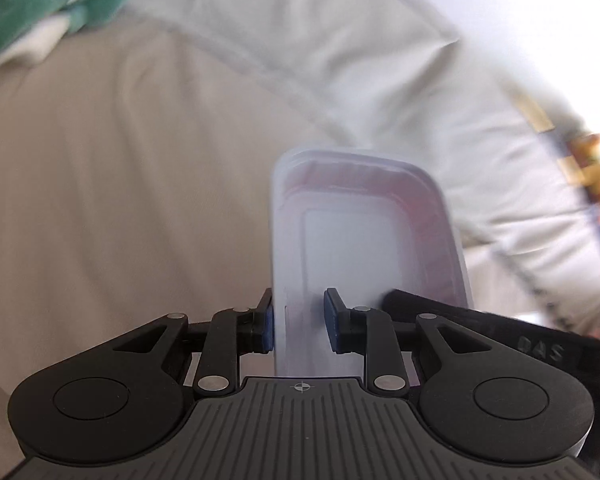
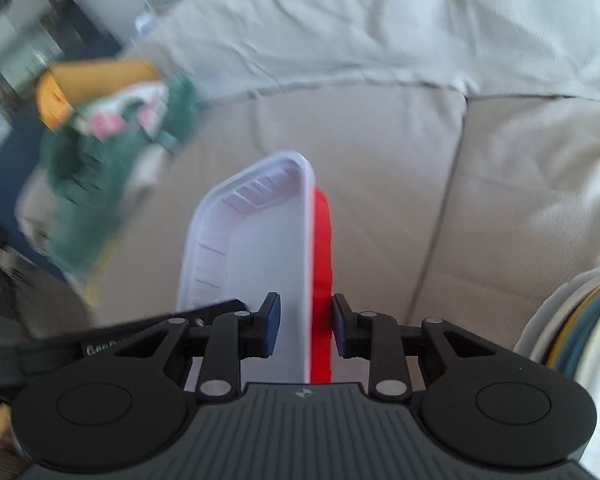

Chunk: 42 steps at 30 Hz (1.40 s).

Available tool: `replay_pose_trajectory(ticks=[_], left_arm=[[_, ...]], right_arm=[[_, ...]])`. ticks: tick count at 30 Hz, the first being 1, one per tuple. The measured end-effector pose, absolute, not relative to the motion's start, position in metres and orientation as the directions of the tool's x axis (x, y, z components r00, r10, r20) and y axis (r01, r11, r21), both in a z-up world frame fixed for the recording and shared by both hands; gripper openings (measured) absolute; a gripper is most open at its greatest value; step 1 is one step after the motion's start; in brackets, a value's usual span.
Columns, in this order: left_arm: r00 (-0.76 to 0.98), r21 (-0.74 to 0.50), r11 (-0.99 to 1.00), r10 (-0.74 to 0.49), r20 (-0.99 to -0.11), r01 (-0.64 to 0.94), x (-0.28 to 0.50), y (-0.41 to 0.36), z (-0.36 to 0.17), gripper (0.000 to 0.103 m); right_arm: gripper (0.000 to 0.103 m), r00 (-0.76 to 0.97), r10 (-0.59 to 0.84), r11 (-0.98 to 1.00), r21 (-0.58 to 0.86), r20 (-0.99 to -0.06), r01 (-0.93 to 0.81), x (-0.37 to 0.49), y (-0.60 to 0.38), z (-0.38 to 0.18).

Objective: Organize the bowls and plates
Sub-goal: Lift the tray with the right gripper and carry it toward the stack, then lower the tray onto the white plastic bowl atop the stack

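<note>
From the left wrist camera, the left gripper (image 1: 299, 320) pinches the near wall of a white rectangular tray (image 1: 360, 232) — one blue pad outside the rim, the other inside, both pressed on the plastic. The tray stands on edge and runs from the jaws toward 12 o'clock, its ribbed hollow facing the lens with a reddish tint showing through the far wall. At 3 o'clock a black finger of the other gripper reaches across the tray's near corner. Behind lies a beige sofa cushion (image 1: 120, 200), a pale back cushion (image 1: 340, 40) toward 1 o'clock, and a green floral cloth (image 1: 40, 4) at 11 o'clock, blurred. From the right wrist camera, the right gripper (image 2: 306, 330) is clamped on two nested trays held upright — the white rectangular tray (image 2: 256, 248) with a red tray (image 2: 322, 280) against its back, one pad on each. They stretch toward 12 o'clock above the beige sofa cushion (image 2: 400, 200). The green floral cloth (image 2: 100, 184) lies at 10 o'clock, and a stack of bowl rims (image 2: 572, 336) shows at 4 o'clock.
</note>
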<state>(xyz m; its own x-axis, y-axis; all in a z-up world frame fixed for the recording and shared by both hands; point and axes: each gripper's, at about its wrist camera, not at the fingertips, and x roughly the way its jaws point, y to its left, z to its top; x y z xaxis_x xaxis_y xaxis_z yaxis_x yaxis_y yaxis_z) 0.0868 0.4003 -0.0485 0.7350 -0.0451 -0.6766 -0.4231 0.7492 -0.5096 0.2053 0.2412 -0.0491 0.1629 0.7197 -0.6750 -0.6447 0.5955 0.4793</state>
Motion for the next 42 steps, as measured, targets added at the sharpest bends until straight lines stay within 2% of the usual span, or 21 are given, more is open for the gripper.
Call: replay_pose_trajectory(ticks=[6,12,16,19,23,27,29,32,37,42], left_arm=[[0.806,-0.527,0.817,-0.140,-0.576,-0.234,0.107,0.331,0.040,0.025],[0.766,-0.526,0.847,-0.283,-0.577,-0.083,0.143,0.257,0.073,0.024],[0.708,-0.521,0.850,-0.320,-0.630,-0.080,0.161,0.224,0.054,0.024],[0.662,-0.530,0.841,-0.339,-0.669,-0.105,0.170,0.216,0.027,0.024],[0.618,-0.533,0.832,-0.339,-0.709,-0.155,0.179,0.226,-0.009,0.022],[0.583,-0.528,0.825,-0.332,-0.742,-0.202,0.189,0.239,-0.039,0.019],[0.574,-0.528,0.821,-0.330,-0.750,-0.218,0.191,0.245,-0.049,0.021],[0.580,-0.553,0.804,-0.348,-0.737,-0.219,0.194,0.251,-0.053,0.022],[0.596,-0.545,0.810,-0.333,-0.731,-0.215,0.200,0.254,-0.051,0.018],[0.595,-0.548,0.810,-0.340,-0.728,-0.209,0.205,0.250,-0.047,0.019]], right_arm=[[0.027,0.199,0.780,0.561,0.522,-0.593,-0.642,0.217,0.162,0.034],[0.026,0.350,0.743,0.640,0.451,-0.571,-0.622,0.219,0.070,0.074],[0.027,0.377,0.694,0.685,0.402,-0.614,-0.607,0.222,0.041,0.062],[0.027,0.348,0.685,0.695,0.431,-0.640,-0.576,0.234,0.029,0.037],[0.027,0.265,0.703,0.681,0.515,-0.660,-0.521,0.257,0.027,-0.012],[0.028,0.220,0.684,0.691,0.521,-0.695,-0.502,0.266,0.036,-0.047],[0.032,0.210,0.668,0.701,0.510,-0.714,-0.499,0.268,0.039,-0.056],[0.032,0.199,0.660,0.696,0.491,-0.724,-0.524,0.268,0.035,-0.059],[0.032,0.318,0.612,0.723,0.349,-0.724,-0.596,0.258,0.024,-0.040],[0.031,0.346,0.629,0.724,0.365,-0.696,-0.585,0.264,0.018,-0.033]])
